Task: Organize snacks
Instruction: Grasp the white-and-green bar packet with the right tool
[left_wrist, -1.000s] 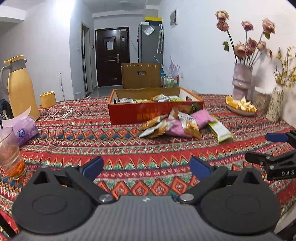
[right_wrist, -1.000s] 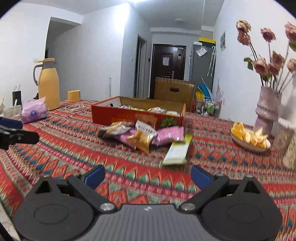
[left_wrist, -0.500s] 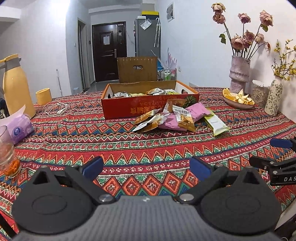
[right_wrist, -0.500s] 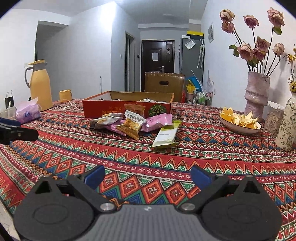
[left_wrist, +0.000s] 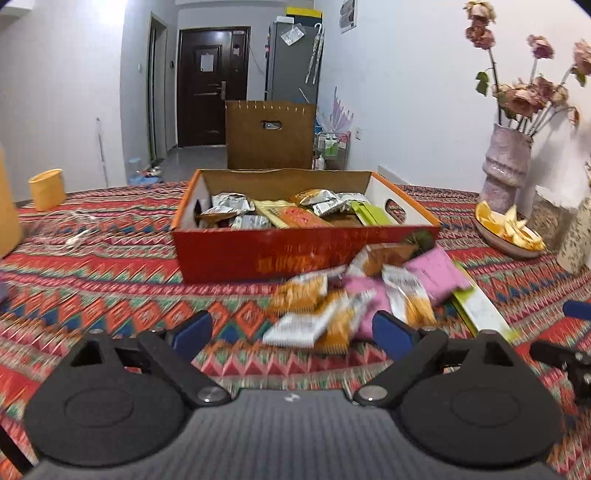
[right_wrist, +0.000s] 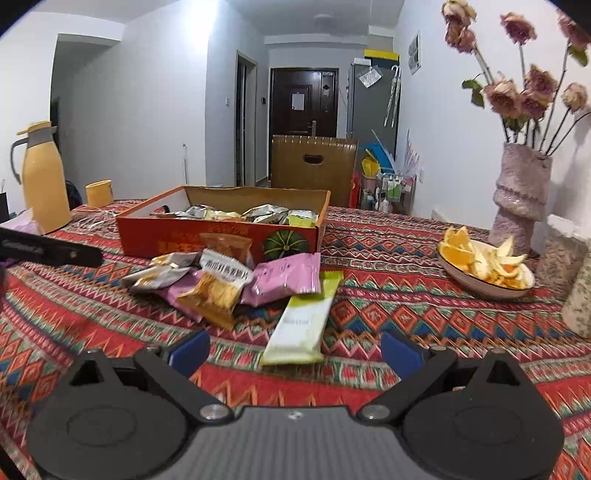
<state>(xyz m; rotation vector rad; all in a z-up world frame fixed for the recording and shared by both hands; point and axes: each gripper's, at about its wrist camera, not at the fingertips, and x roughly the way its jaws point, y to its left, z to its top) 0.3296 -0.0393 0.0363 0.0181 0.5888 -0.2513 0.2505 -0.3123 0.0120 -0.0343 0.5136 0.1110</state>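
Patterned tablecloth (right_wrist: 388, 258) bears loose snacks (right_wrist: 221, 284) near a red box (left_wrist: 306, 254); left gripper (left_wrist: 291, 332) closing on nothing, right gripper (right_wrist: 293, 349) released.

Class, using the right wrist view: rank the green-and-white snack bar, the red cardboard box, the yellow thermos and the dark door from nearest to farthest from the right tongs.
1. Green-and-white snack bar, just ahead of the right tongs.
2. Red cardboard box, behind the loose snack pile.
3. Yellow thermos, far left on the table.
4. Dark door, down the hallway.
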